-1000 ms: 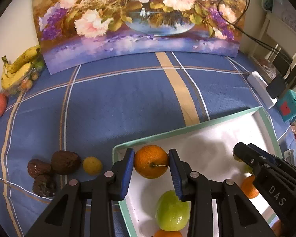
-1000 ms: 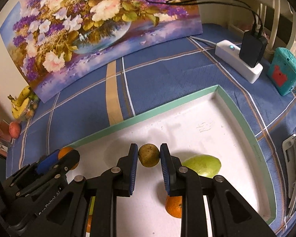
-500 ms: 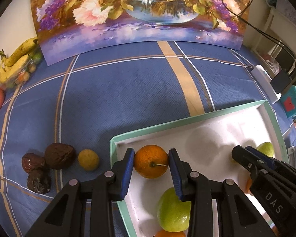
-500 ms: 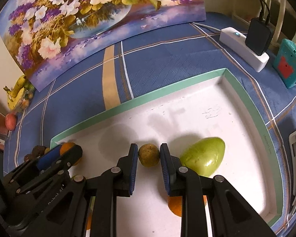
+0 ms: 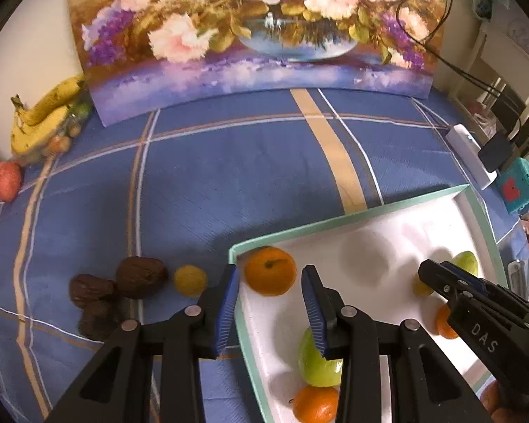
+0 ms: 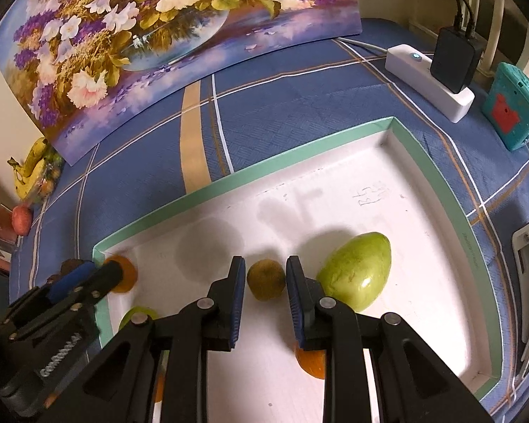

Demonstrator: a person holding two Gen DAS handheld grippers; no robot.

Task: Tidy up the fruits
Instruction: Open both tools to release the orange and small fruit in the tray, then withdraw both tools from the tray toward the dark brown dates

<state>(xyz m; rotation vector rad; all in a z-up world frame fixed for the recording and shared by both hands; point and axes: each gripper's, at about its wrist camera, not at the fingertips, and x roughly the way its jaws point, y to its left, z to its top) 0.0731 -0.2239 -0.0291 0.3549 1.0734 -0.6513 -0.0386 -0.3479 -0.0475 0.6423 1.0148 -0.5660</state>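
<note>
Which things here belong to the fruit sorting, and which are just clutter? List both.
Job in hand:
- tray
- orange
- small brown-green fruit
- large green fruit
- yellow fruit and dark fruits on the cloth beside the tray

Lying about:
- flower painting
- power strip
- black charger
- teal box

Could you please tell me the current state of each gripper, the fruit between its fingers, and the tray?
left gripper: jaws opening, pads clear of the orange between them.
orange: released, sitting in the tray's corner.
right gripper: shut on the small brownish fruit.
small brownish fruit: gripped, over the tray.
tray: holding several fruits.
</note>
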